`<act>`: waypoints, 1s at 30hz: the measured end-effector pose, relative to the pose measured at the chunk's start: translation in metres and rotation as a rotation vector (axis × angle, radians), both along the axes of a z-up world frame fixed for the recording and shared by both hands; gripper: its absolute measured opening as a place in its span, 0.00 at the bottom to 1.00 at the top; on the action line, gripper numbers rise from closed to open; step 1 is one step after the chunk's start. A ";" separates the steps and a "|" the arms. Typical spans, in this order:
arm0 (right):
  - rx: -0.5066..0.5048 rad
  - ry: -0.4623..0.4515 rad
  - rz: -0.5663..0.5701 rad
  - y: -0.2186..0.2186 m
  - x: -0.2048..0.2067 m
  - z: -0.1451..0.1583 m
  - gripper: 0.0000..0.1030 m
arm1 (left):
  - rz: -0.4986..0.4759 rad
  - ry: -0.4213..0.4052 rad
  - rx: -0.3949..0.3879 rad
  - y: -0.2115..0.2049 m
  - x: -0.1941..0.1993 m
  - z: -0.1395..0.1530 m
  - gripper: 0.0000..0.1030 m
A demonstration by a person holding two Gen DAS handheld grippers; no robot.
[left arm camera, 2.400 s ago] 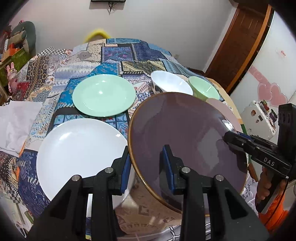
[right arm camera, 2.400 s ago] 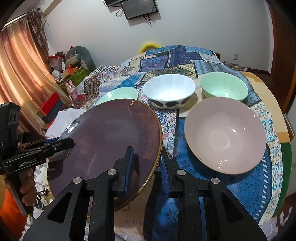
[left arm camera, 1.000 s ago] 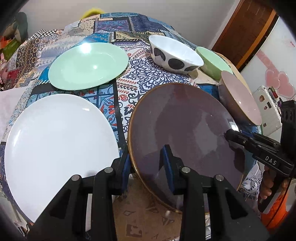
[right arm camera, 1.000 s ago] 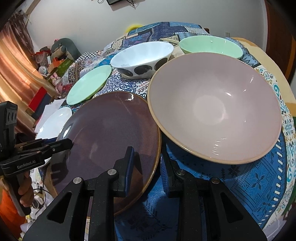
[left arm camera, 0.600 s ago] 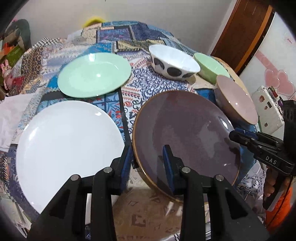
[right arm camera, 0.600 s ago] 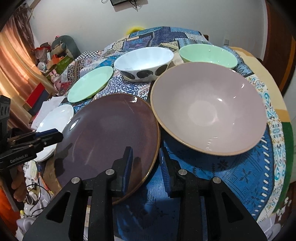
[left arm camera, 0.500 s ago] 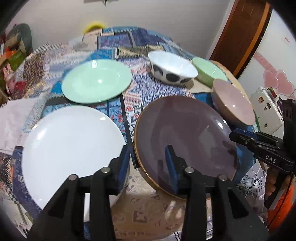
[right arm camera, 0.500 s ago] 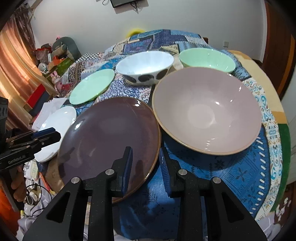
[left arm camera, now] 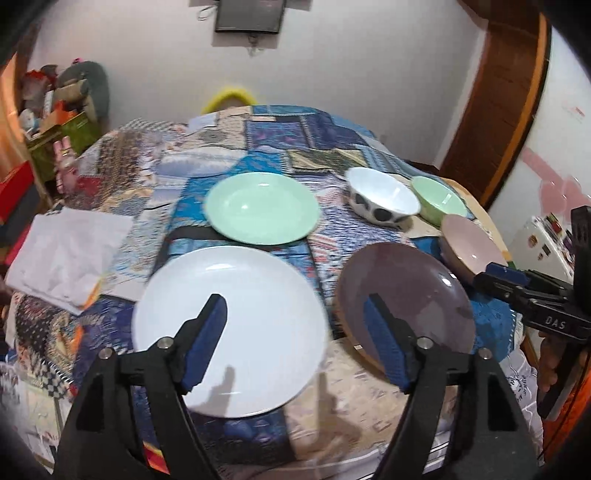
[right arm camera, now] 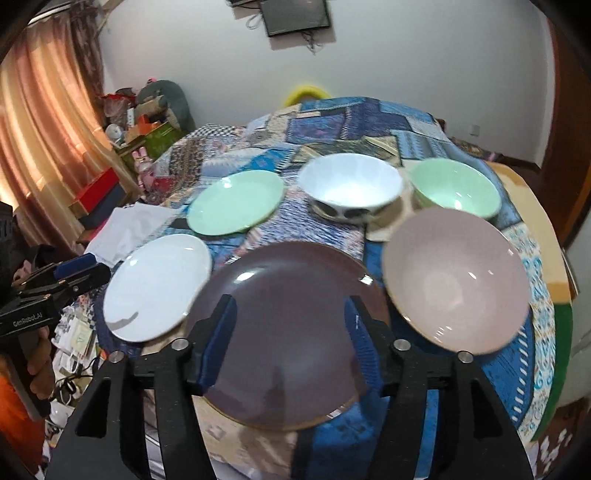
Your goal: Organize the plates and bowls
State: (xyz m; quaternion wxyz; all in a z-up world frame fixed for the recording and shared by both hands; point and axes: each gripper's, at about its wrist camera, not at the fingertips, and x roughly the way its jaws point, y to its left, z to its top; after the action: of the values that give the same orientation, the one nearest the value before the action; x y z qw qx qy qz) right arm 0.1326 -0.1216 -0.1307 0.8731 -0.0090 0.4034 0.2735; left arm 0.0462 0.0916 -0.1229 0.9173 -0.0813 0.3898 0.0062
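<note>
Both grippers, left gripper (left arm camera: 295, 332) and right gripper (right arm camera: 290, 336), have just been opened; nothing is gripped, since the brown plate (right arm camera: 288, 332) is set flat on the table (right arm camera: 517, 350).

Soft indoor light, motion blur, fisheye edges

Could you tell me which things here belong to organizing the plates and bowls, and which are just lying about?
Belongs to the job:
- dark plate
- white plate
- green plate
- pink bowl
- spotted white bowl
- green bowl

Just lying about:
- white paper on the cloth
- wall screen
- boxes and toys by the curtain
</note>
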 end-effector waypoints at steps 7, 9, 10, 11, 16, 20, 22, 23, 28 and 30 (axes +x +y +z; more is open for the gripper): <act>-0.041 0.005 0.097 0.051 0.007 -0.010 0.60 | 0.101 0.023 0.013 0.044 -0.013 -0.010 0.81; -0.046 0.023 0.124 0.066 0.012 -0.015 0.60 | 0.128 0.046 0.003 0.058 -0.015 -0.017 0.81; -0.049 0.032 0.135 0.071 0.014 -0.017 0.60 | 0.136 0.052 -0.002 0.062 -0.015 -0.020 0.81; -0.054 0.041 0.144 0.078 0.018 -0.019 0.60 | 0.146 0.058 -0.005 0.068 -0.017 -0.024 0.81; -0.079 0.077 0.191 0.104 0.030 -0.027 0.60 | 0.186 0.102 -0.036 0.092 -0.020 -0.044 0.81; -0.101 0.121 0.227 0.121 0.041 -0.035 0.60 | 0.195 0.145 -0.062 0.105 -0.016 -0.059 0.81; -0.127 0.144 0.248 0.130 0.046 -0.040 0.60 | 0.193 0.164 -0.081 0.109 -0.016 -0.065 0.80; -0.137 0.146 0.254 0.134 0.047 -0.042 0.60 | 0.191 0.171 -0.085 0.111 -0.015 -0.068 0.76; -0.204 0.178 0.298 0.152 0.057 -0.053 0.46 | 0.176 0.210 -0.095 0.115 -0.013 -0.077 0.61; -0.220 0.205 0.315 0.158 0.061 -0.058 0.40 | 0.173 0.223 -0.108 0.117 -0.012 -0.080 0.55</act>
State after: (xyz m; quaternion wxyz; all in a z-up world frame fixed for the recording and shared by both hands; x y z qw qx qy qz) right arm 0.1934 0.0361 -0.1889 0.7677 -0.1395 0.5112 0.3604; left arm 0.0337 0.2085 -0.2032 0.8586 -0.1627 0.4806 0.0732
